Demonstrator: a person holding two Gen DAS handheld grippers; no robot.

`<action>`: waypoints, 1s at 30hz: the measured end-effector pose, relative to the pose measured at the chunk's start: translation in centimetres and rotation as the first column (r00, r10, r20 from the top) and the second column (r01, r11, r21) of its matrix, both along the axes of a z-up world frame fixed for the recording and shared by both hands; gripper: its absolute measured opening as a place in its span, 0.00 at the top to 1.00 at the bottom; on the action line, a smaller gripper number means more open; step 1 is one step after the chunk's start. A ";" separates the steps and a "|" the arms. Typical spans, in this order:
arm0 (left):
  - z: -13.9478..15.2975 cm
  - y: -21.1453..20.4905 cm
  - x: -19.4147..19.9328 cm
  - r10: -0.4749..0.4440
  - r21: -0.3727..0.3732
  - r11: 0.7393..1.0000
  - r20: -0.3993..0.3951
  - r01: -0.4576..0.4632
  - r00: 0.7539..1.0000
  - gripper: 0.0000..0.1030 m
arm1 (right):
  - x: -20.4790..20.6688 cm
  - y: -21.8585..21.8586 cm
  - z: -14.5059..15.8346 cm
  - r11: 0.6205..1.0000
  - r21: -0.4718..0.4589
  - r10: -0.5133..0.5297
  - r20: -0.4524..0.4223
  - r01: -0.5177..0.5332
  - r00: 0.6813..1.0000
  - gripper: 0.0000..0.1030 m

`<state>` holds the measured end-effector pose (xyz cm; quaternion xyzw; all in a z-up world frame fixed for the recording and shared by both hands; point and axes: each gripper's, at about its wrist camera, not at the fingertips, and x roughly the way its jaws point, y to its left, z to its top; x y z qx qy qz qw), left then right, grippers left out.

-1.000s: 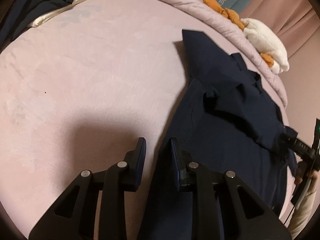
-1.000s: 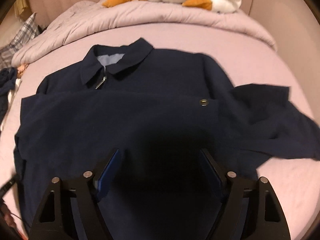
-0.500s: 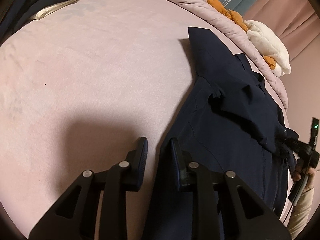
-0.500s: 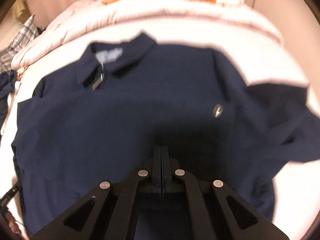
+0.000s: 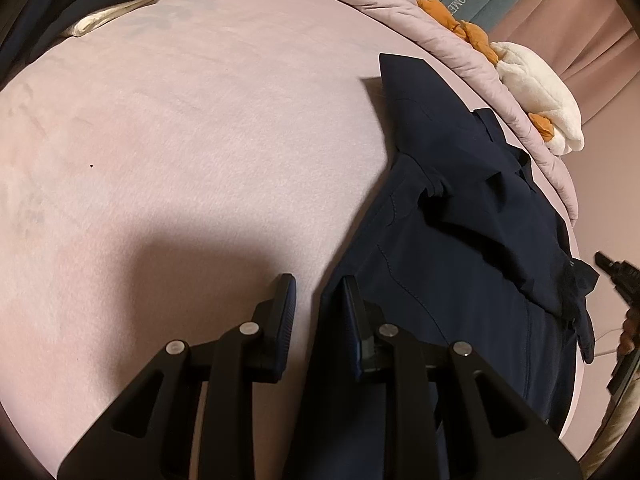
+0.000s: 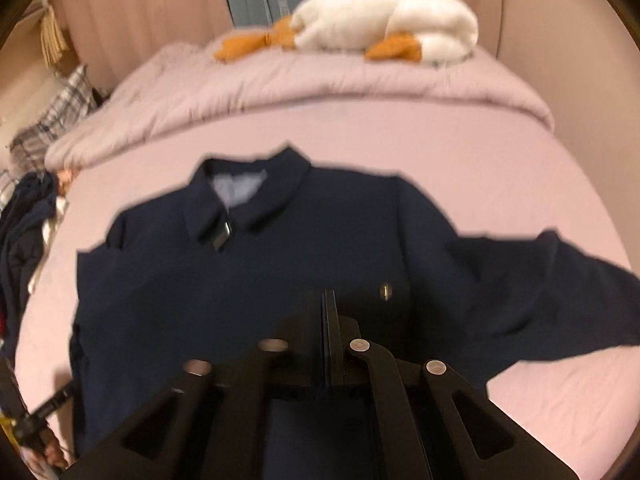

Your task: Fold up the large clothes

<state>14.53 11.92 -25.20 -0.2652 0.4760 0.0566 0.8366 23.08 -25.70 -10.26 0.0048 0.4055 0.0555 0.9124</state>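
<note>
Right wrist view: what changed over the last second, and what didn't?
The right gripper closed its jaws from wide open over the jacket, then lifted; the jaws are now starting to open, fabric between them unclear. Unchanged: left gripper, jaws slightly apart at the jacket's edge; jacket spread on the bed.

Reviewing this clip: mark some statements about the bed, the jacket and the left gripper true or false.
1. The dark navy collared jacket lies on the pink bed sheet. True.
2. The white plush toy with orange parts lies on the jacket. False: it rests on the bunched pink quilt beyond the collar.
3. One sleeve is spread out sideways. True.
4. The left gripper has its fingers pressed together. False: they stand apart, with sheet visible between them.
</note>
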 end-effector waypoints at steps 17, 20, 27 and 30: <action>-0.2 0.3 0.0 -0.006 0.005 1.000 0.001 0.006 1.000 0.76 | 2.0 1.2 -7.2 0.998 -0.068 -0.015 -0.146 0.006 0.989 0.98; -0.2 0.2 0.0 -0.003 0.005 1.000 0.002 0.003 1.000 0.76 | 1.9 1.6 -7.2 0.999 0.004 0.038 -0.173 -0.037 0.984 0.99; -0.1 0.1 0.2 -0.007 0.012 1.000 0.000 0.007 1.000 0.76 | 0.8 1.6 -3.4 0.994 0.097 0.055 -0.105 -0.044 0.993 0.99; -0.1 0.0 0.2 -0.007 0.017 1.000 0.003 0.007 1.000 0.76 | 0.3 1.6 -2.8 0.994 0.090 0.066 -0.092 -0.058 0.994 0.99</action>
